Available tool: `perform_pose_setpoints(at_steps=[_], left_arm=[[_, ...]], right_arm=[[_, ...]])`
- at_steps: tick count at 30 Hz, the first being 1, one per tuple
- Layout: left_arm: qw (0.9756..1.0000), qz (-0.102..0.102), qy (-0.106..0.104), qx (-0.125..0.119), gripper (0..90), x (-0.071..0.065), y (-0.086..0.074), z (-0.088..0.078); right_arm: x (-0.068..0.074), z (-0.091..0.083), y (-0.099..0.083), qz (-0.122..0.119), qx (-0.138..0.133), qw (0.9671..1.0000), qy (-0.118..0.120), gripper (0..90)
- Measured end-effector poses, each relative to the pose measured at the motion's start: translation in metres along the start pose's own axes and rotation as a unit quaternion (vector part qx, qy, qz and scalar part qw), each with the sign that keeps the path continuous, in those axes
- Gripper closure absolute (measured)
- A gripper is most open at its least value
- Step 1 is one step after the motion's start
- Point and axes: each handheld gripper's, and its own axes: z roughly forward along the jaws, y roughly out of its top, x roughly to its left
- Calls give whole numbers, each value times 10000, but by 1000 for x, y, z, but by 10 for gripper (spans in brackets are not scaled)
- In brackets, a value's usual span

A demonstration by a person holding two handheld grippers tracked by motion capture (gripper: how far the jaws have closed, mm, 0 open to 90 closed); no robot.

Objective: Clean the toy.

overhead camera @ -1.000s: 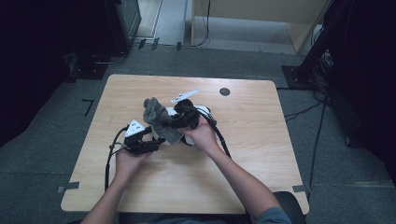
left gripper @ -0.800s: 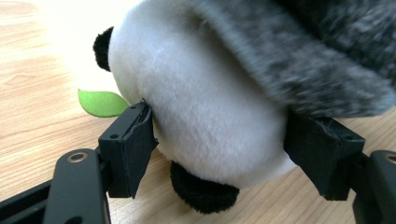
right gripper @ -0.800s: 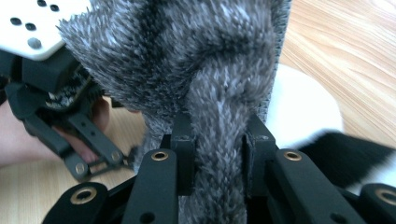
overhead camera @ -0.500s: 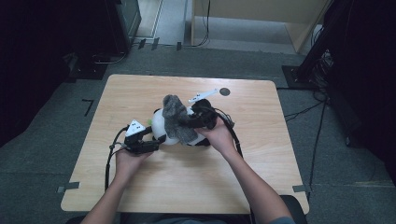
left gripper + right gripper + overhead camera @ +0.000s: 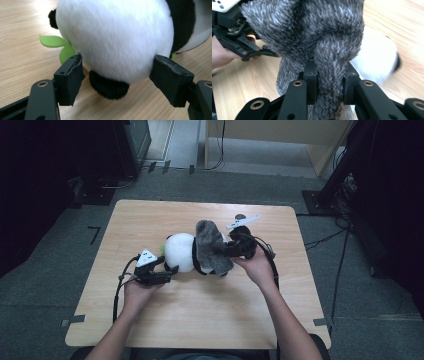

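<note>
Both handheld grippers are made of matte black plastic. The left gripper (image 5: 159, 272) has a light grey three-cornered plate on top and a black cable that curves away from its back end. The right gripper (image 5: 235, 247) carries a similar pale plate and a black cable along the forearm. In the gripper views each jaw is a flat black arm with a brass-coloured ring at its joint and a blocky black pad. The person's forearms are bare, without sleeves.

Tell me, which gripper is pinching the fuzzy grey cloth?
The right gripper: its jaws are squeezed on a fold of the grey cloth. The left gripper just sits with jaws apart around the panda toy.
</note>
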Motion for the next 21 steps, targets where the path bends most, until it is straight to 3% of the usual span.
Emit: perform_pose_setpoints(at_steps=[6, 21], left_arm=[[10000, 7, -69, -2, 294, 0, 2, 2], [9992, -59, -385, -65, 264, 3, 7, 9]], right_arm=[[-14, -10, -7, 171, 54, 9998, -67, 722], [-29, -4, -14, 450, 181, 9986, 215, 733]])
